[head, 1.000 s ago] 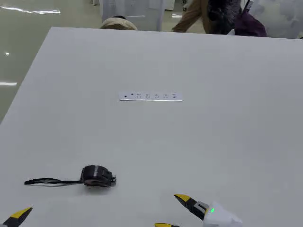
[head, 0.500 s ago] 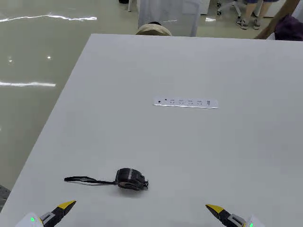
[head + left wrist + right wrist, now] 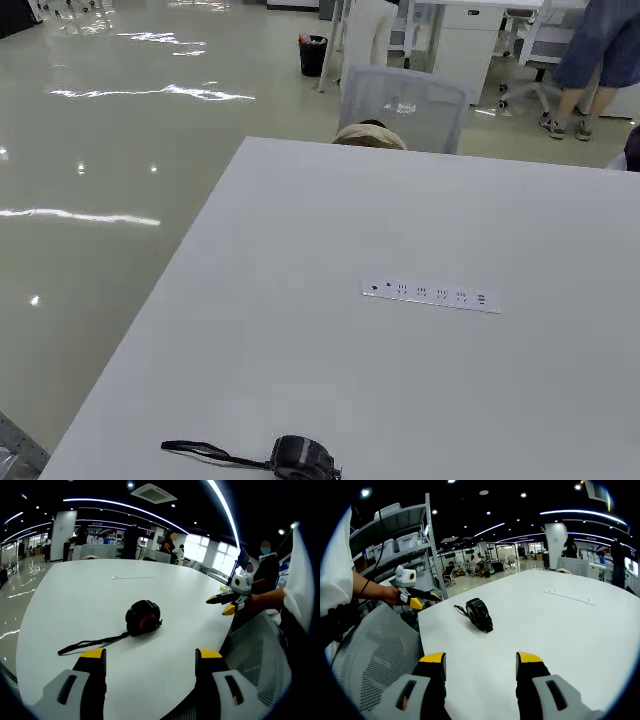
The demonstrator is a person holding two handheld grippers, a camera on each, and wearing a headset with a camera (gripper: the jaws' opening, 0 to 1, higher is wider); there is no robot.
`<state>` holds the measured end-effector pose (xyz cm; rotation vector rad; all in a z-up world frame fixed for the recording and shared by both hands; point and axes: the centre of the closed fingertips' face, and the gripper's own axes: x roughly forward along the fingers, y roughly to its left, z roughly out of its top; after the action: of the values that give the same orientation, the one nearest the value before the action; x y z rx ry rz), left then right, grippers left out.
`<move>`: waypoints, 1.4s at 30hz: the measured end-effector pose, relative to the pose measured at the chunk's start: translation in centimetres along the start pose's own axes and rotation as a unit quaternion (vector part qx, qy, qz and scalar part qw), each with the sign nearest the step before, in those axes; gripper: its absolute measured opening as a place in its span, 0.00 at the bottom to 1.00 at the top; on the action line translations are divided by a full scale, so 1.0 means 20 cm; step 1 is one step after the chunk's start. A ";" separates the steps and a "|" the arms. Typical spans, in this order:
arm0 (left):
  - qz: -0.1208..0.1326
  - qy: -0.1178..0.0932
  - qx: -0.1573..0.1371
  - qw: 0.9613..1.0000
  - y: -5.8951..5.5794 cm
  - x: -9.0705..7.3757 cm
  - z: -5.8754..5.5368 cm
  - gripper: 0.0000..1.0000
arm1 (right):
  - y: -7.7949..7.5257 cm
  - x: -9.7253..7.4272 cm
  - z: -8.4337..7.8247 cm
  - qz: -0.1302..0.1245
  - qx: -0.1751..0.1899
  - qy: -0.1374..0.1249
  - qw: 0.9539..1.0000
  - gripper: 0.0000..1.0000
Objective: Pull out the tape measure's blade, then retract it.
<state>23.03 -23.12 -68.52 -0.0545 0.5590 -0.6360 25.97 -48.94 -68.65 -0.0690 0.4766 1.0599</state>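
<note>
Holding your left gripper (image 3: pixel 150 655) back by the edge of the table (image 3: pixel 400 380), jaws spread wide and pinching nothing, makes sense to me. The tape measure (image 3: pixel 144 617) lies just ahead of them, untouched.

– Agreed, and your right gripper (image 3: pixel 481 659) mirrors it: jaws apart, empty, aimed at the same tape measure from the opposite side. I'd say you have it bracketed so that one tool can pin the body while the other takes the blade's tip.

Which end is the tip, though? From your left, the strap (image 3: pixel 90 644) trails back toward you along the tabletop, so the mouth probably faces away. I can't make out the hook itself.

– Nor can I. In the head view the tape measure sits on the near part of the table, toward its left edge and well short of the power strip (image 3: pixel 430 295). No blade is out yet, so you're at the very start. Choose your hold on that rounded body with care. My guess is that it will skid or twist if you pinch it off-centre.
</note>
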 end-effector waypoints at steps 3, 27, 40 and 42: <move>-0.005 0.002 0.005 1.000 0.00 0.01 0.02 0.71 | 0.00 0.01 0.01 0.002 -0.002 -0.001 1.000 0.56; -0.047 0.021 0.036 0.998 0.07 0.16 0.08 0.72 | -0.05 0.14 0.06 0.033 -0.009 -0.004 0.999 0.55; -0.065 0.036 0.054 0.996 0.10 0.24 0.11 0.72 | -0.09 0.22 0.07 0.049 -0.021 -0.001 0.999 0.55; -0.069 0.037 0.057 0.995 0.11 0.26 0.12 0.72 | -0.09 0.23 0.07 0.052 -0.023 0.000 0.998 0.55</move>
<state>28.81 -24.62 -69.49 0.0378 0.5926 -0.8064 29.91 -45.71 -69.57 -0.0858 0.4585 1.1729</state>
